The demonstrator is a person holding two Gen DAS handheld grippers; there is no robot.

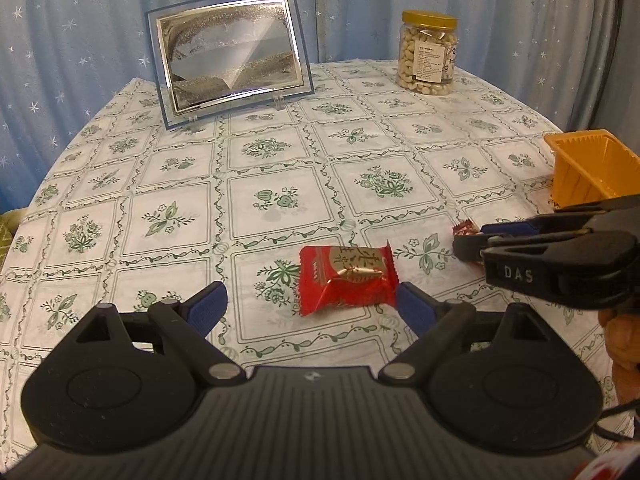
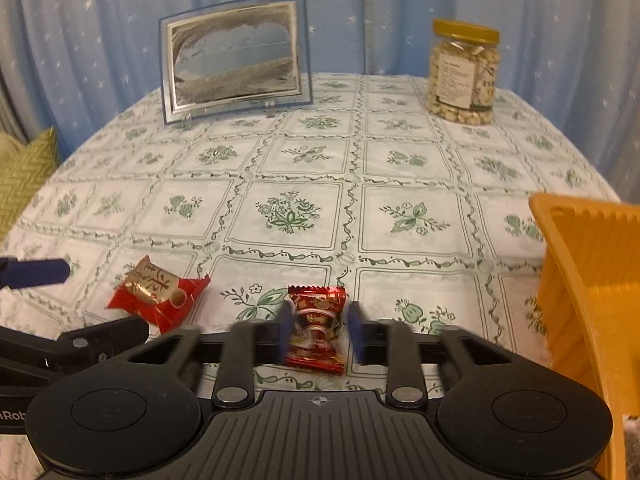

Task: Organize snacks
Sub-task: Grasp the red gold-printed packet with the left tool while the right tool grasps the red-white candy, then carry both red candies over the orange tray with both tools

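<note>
A red snack packet with a gold label (image 1: 347, 279) lies on the tablecloth between the fingertips of my open left gripper (image 1: 312, 307); it also shows in the right wrist view (image 2: 158, 292). A smaller dark red candy packet (image 2: 317, 326) lies between the blue pads of my right gripper (image 2: 318, 330), whose jaws stand close on either side of it, with small gaps showing. In the left wrist view the right gripper (image 1: 476, 240) comes in from the right over that candy (image 1: 464, 229). An orange plastic tray (image 2: 588, 280) stands at the right, also visible in the left wrist view (image 1: 588, 168).
A glass sand-picture frame (image 1: 230, 52) stands at the back left of the table, and a nut jar with a yellow lid (image 1: 428, 52) at the back right. Blue star-patterned curtains hang behind. A green cushion (image 2: 24, 176) lies off the table's left edge.
</note>
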